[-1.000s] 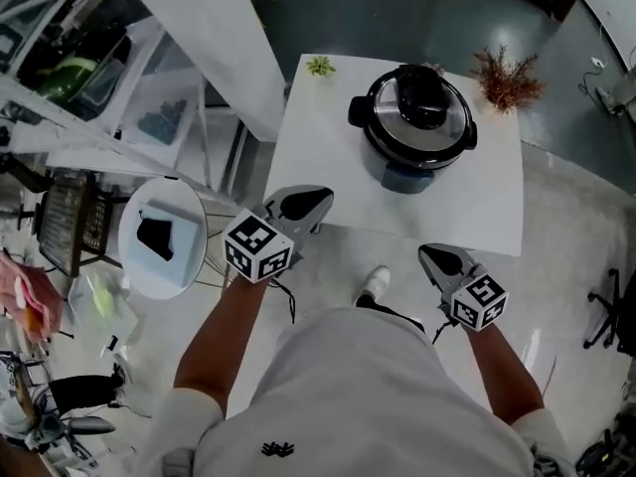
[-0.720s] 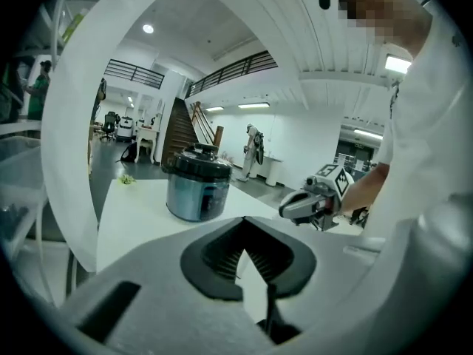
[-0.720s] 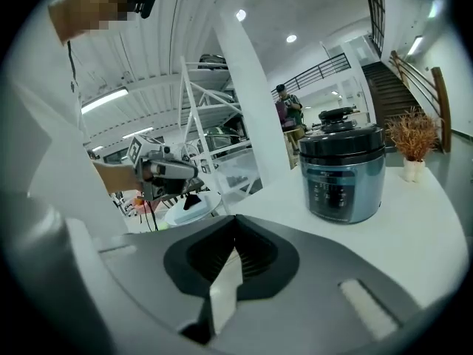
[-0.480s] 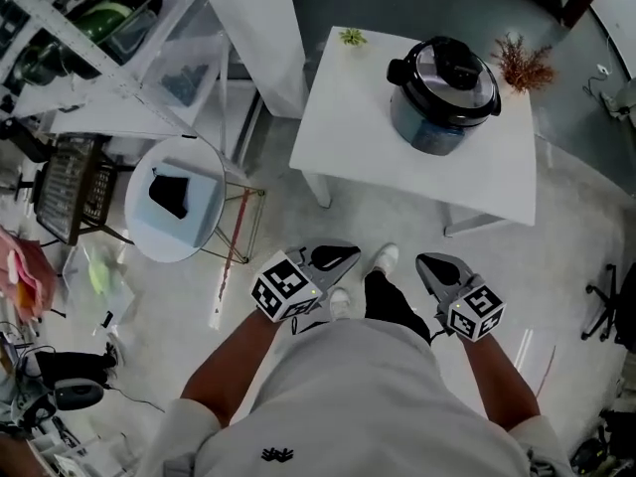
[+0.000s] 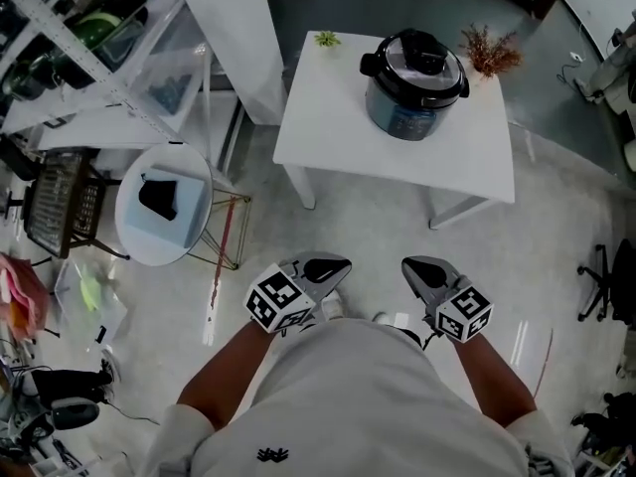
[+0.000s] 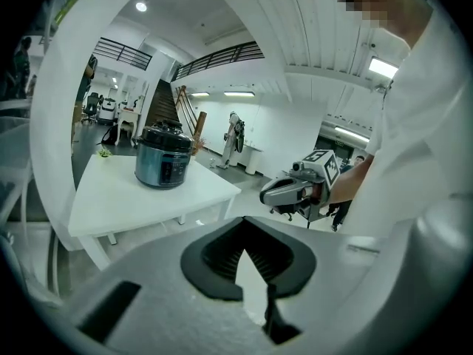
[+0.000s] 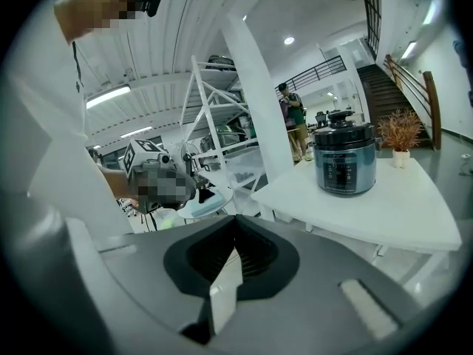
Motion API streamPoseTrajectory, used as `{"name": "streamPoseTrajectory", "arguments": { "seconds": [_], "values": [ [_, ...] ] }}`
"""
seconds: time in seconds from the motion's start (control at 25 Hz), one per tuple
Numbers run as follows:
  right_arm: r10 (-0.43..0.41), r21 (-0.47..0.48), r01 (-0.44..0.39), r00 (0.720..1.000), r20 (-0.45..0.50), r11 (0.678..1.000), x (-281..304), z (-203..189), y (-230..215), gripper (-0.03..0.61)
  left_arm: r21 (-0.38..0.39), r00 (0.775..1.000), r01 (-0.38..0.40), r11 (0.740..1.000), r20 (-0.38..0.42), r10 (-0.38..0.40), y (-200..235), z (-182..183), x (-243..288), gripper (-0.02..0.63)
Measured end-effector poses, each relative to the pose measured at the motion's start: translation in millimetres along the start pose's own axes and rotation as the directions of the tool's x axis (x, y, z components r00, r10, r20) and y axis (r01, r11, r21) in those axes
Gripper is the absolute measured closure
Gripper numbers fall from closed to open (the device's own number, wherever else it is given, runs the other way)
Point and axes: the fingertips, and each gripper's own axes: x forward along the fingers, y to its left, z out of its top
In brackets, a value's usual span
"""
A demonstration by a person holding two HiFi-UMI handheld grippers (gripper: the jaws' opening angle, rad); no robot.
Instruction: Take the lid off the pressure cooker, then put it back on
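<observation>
A white table point(image 5: 328, 137) stands well ahead of the left gripper point(image 5: 338, 264), on a pale, glossy floor point(image 5: 368, 232). To that gripper's left are a round side table point(image 5: 134, 246) and metal shelving point(image 5: 75, 43). Ceiling lights point(image 6: 140, 7) glow overhead.

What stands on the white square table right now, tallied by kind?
Black-and-steel pressure cooker: 1
Small green plant: 1
Reddish-brown dried plant: 1
Total on the white square table: 3
</observation>
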Motion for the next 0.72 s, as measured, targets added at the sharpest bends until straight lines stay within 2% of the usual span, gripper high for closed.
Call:
{"name": "streamPoseTrajectory", "arguments": {
  "seconds": [0.28,0.72],
  "values": [
    [0.020,-0.014,-0.020,1.000,0.002,1.000,-31,-9,-1,0.568,0.013,1.000,-0.003,1.000,0.014,0.003,-34,10,27,0.607],
    [0.054,-0.029,-0.054,0.999,-0.007,0.998,-71,-28,4,0.568,-0.013,0.998,-0.037,0.999,0.044,0.038,-70,12,45,0.607]
  ]
}}
